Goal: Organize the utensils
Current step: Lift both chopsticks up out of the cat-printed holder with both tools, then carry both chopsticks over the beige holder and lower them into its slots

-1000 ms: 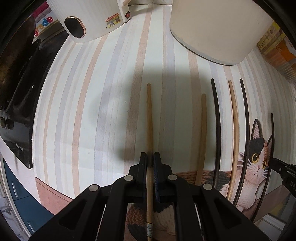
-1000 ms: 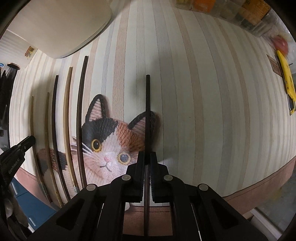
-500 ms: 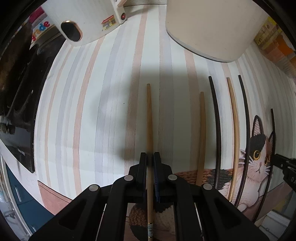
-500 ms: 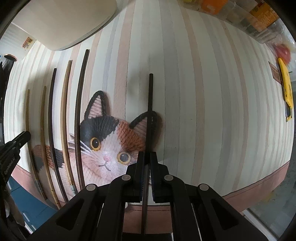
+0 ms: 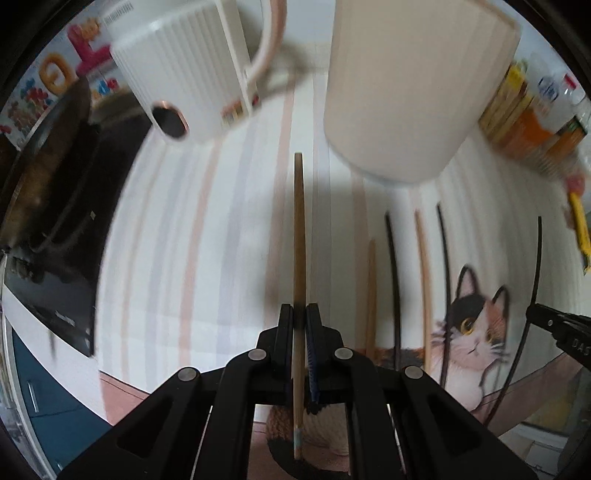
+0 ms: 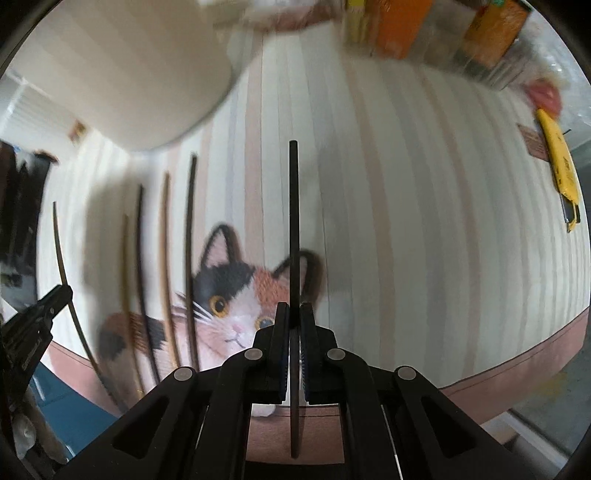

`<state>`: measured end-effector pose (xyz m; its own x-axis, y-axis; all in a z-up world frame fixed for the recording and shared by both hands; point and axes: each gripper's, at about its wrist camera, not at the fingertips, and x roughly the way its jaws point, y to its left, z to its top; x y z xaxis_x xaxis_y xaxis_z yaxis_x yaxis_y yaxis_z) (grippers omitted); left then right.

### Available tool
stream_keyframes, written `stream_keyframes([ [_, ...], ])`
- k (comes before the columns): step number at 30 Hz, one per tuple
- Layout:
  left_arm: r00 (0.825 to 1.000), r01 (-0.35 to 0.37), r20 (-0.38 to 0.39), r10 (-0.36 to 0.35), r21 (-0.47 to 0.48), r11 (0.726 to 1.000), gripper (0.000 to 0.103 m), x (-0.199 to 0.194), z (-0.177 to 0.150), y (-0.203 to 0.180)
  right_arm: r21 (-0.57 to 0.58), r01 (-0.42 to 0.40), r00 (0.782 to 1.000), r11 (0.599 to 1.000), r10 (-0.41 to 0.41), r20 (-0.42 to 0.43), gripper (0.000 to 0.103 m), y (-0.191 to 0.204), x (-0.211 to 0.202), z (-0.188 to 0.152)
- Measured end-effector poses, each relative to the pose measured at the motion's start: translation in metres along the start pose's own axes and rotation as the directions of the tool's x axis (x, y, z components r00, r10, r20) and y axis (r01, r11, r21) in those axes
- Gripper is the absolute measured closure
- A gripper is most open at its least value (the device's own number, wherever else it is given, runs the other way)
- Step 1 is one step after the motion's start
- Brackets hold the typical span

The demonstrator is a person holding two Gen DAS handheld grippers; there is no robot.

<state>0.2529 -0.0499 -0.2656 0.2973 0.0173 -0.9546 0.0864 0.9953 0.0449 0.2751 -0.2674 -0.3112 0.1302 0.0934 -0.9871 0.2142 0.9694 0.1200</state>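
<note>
Surface: the worktop [image 5: 207, 236] carries a mat with pale vertical stripes in cream, grey and pink, with a pink-brown border along its near edge. A calico cat picture [image 6: 236, 295] is printed on the mat and serves as the landmark here.

Surroundings: well left of the cat, a black flat appliance [image 5: 55, 221] sits at the worktop edge, with a dark blue cabinet front below it. Beyond the cat, orange and yellow packages [image 6: 402, 26] line the far edge. A yellow utility knife [image 6: 557, 170] lies well to the right of the cat.

Containers: a plain cream cup [image 5: 410, 92] stands beyond the cat; its inside is not visible. A ribbed white jug with a handle [image 5: 184, 70] stands left of that cup; contents cannot be told.

Task items: four chopsticks [image 6: 164, 258], dark and wooden alternating, lie side by side just left of the cat, crossing its body.

Left tool [image 5: 300, 314]: clenched on a light wooden chopstick [image 5: 298, 229], which points forward toward the gap between jug and cup, left of the cat.

Right tool [image 6: 294, 314]: clenched on a dark chopstick [image 6: 293, 221], which runs forward over the cat's right-hand ear
</note>
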Motion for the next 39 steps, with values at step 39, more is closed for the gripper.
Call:
stream_keyframes([
  [39, 0.934, 0.088, 0.352, -0.063, -0.055, 0.995, 0.099, -0.146, 0.064, 0.022, -0.093, -0.098, 0.913, 0.991, 0.126, 0.389, 0.098, 0.031, -0.146, 0.039],
])
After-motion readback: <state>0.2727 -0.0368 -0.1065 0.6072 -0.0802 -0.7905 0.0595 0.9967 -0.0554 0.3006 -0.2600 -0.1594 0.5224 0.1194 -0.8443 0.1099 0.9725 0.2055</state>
